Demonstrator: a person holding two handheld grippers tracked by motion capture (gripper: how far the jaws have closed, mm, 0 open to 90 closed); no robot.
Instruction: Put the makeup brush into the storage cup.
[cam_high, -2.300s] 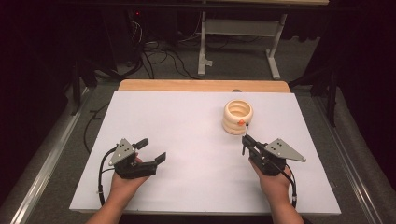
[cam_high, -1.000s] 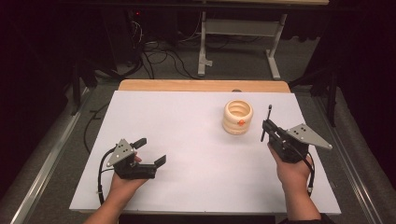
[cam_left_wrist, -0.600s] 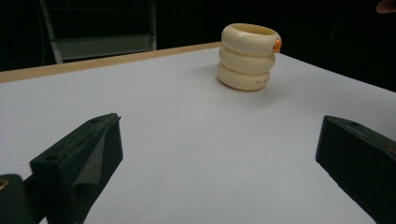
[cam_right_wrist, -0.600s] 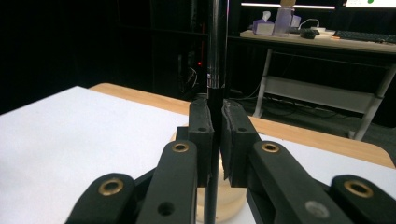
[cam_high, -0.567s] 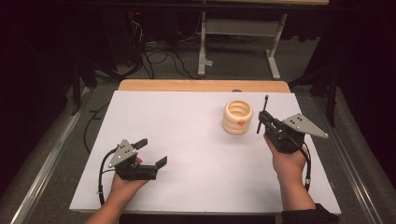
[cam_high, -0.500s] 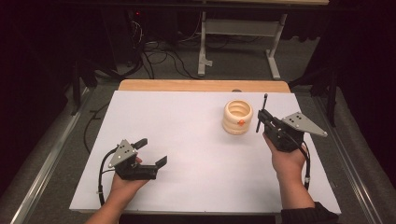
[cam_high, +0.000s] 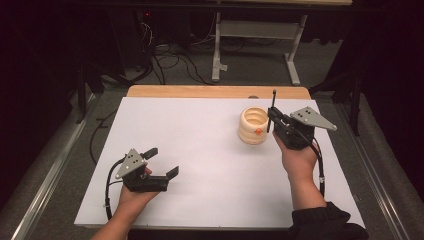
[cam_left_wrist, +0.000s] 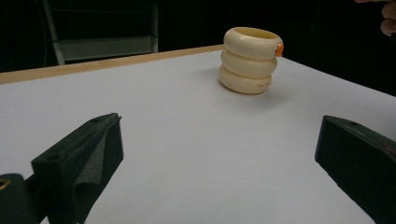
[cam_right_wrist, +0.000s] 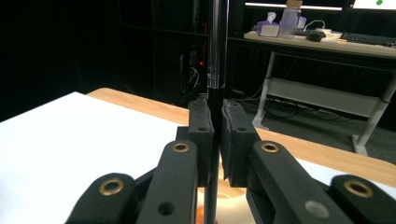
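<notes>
We hold a claw in each hand at a white table (cam_high: 200, 130).

Our right gripper (cam_high: 270, 116) has its jaws pressed together on a thin dark pen (cam_right_wrist: 217, 51). The pen stands straight up between the two black pads, which pinch it low on its body so most of it sticks up above them. From above, we see the pen's top (cam_high: 274, 93) poking up over the far edge of the table. We think we hold it upright like this so it can go down, tip first, into the cup.

The cup is a cream holder (cam_high: 254, 125) made like three fat rings stacked on each other. It sits on the right half of the table, toward the far side, with a small orange dot on its side. Its mouth is open at the top. Our right gripper is just beside it, on its right. In the right gripper view, the cream rim (cam_right_wrist: 231, 196) peeks out under the jaws, so the pen hangs very near the mouth. We cannot tell if the tip is already over the hole.

Our left gripper (cam_high: 163, 162) rests on the table near us, well apart from the holder. Its jaws are spread wide with nothing between them. It points toward the holder (cam_left_wrist: 251, 59), and we guess it is just waiting.
</notes>
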